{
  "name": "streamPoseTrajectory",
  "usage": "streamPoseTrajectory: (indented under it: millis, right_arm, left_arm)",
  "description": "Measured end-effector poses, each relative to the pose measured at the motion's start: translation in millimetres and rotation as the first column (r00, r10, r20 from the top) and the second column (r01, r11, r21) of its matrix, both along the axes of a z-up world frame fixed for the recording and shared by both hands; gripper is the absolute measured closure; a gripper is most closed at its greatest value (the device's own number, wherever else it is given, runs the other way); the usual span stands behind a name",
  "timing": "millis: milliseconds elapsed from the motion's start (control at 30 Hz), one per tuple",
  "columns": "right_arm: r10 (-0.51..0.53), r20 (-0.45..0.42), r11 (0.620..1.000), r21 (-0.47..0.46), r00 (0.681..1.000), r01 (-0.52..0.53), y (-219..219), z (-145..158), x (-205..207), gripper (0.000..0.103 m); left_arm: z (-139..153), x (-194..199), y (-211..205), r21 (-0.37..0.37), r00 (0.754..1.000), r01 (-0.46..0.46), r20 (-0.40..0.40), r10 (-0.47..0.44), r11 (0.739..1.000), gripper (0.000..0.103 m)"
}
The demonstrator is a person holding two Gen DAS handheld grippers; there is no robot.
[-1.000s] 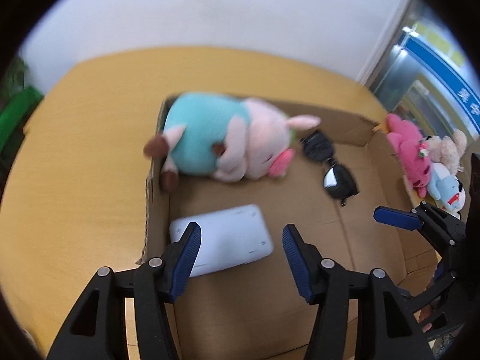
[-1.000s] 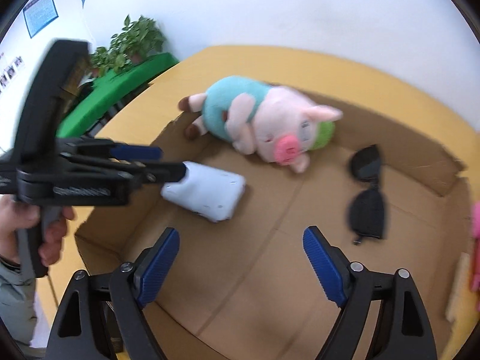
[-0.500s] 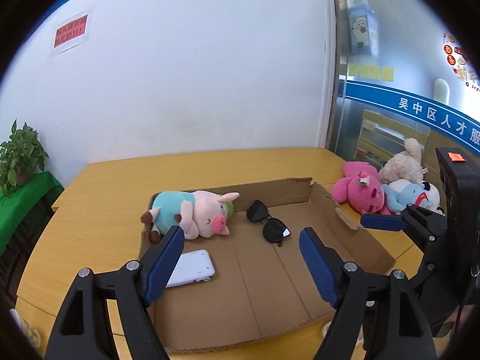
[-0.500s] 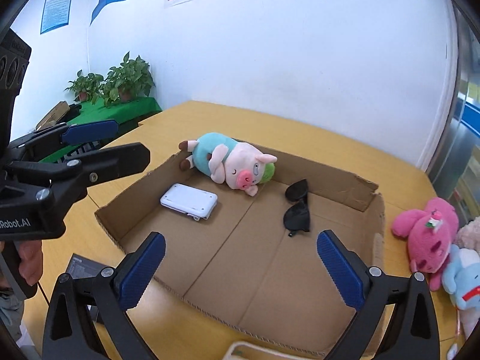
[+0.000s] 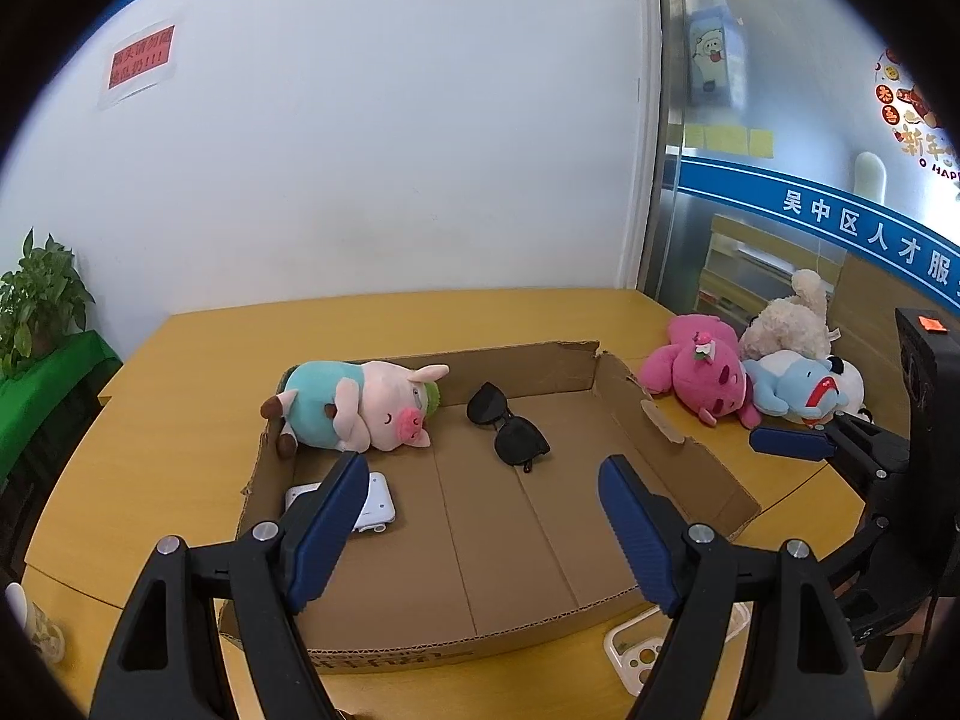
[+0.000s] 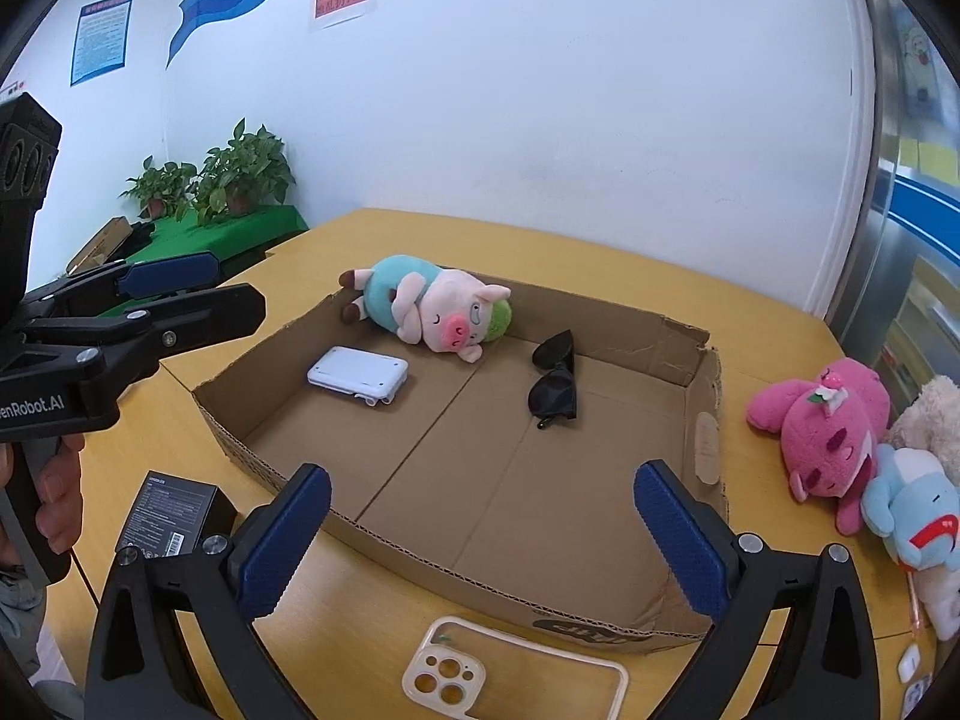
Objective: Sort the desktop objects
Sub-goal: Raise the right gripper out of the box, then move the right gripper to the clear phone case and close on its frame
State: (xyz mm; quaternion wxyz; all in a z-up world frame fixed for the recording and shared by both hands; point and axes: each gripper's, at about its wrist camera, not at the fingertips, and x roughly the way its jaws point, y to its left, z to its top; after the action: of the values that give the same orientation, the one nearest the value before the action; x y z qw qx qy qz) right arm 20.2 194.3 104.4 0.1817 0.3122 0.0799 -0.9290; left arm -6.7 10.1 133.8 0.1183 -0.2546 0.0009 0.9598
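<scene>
Cardboard box beyond open right claw

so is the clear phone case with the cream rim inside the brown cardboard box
No, the clear phone case with the cream rim lies on the yellow table, just outside the near wall of the brown cardboard box.

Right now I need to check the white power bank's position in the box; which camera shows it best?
The right wrist view: the white power bank lies fully visible on the floor of the cardboard box, near the pig plush. In the left wrist view, one finger of that gripper hides much of it.
</scene>
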Motion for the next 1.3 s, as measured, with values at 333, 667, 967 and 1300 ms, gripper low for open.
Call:
streamPoseTrajectory:
  millis: [333,667,967,1300]
  right_arm:
    - [-0.039,0.181,0.997,-0.054,0.983,0.049,59,-66,15,0.000]
    - [-0.107,0.364,0.988,-0.068,0.925,0.141,111,-142,17,0.014]
    - [-0.026,0.411,0.991,-0.106,0.911,0.076,93,-157,16,0.014]
    - [0.043,0.426,0.985,-0.171,0.904,0.034,75,-159,14,0.013]
  left_arm:
    - [-61,12,16,0.075,0.979,0.078,0.182,-0.091,0.994,0.024]
    - [-142,-6,48,0.237,0.860,0.172,0.437,-0.263,0.956,0.024]
    - [-186,-27,55,0.365,0.772,0.148,0.538,-0.338,0.919,0.024]
    - [-188,-28,46,0.409,0.753,0.145,0.545,-0.368,0.901,0.025]
